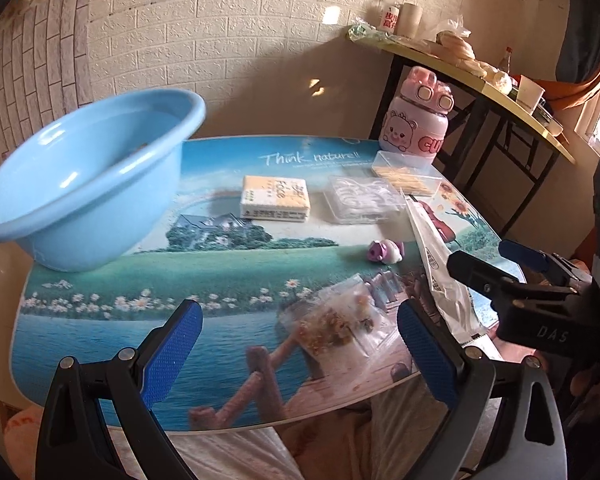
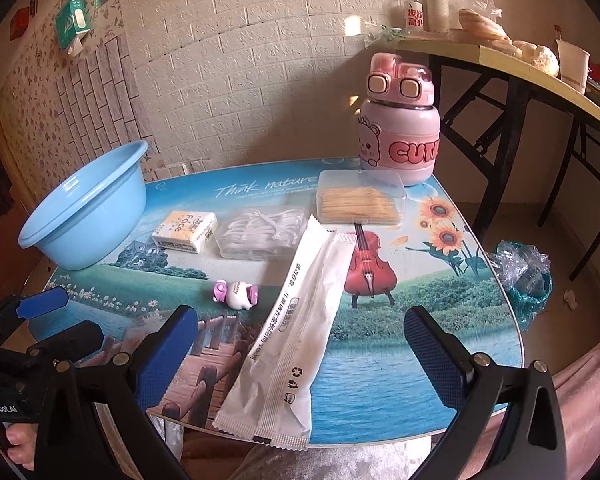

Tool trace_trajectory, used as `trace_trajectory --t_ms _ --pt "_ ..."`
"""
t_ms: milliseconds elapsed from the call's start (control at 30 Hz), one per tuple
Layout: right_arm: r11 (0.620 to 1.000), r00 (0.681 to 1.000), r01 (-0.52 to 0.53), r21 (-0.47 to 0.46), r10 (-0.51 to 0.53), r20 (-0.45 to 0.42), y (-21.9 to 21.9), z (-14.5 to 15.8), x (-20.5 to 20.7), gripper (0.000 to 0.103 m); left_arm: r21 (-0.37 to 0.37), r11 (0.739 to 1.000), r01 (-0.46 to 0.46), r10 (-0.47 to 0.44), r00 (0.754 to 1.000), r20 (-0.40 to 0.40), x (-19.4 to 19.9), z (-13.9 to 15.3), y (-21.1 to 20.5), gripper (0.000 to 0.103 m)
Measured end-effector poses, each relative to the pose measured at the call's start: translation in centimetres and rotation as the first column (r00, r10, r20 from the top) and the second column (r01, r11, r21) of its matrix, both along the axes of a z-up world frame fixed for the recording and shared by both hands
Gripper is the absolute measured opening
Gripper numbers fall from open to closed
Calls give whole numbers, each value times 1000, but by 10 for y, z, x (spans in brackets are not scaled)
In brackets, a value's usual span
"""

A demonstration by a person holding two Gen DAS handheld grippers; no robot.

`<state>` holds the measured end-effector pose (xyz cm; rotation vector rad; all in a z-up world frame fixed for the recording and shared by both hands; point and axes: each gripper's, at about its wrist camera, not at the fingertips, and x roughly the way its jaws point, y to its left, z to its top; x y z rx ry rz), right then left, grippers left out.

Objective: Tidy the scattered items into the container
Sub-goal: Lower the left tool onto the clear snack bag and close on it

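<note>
2 hand-held grippers agape, low.

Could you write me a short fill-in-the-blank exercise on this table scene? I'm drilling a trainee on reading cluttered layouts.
1. The basin is coloured ___.
2. The tissue pack lies between the basin and the clear box of ___.
3. The box of toothpicks sits directly in front of the pink ___.
4. Both the left tool and the right tool are ___.

Missing words: blue; floss picks; bottle; open
</note>
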<state>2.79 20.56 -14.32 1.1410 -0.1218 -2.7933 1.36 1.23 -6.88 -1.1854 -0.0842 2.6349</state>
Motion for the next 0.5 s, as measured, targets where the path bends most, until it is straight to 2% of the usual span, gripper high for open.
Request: trace_trajectory --t_ms 500 --pt "1000 1000 8 -9 -8 20 4 -14 -5 103 -57 998 10 -10 1000 2 -13 -28 27 99"
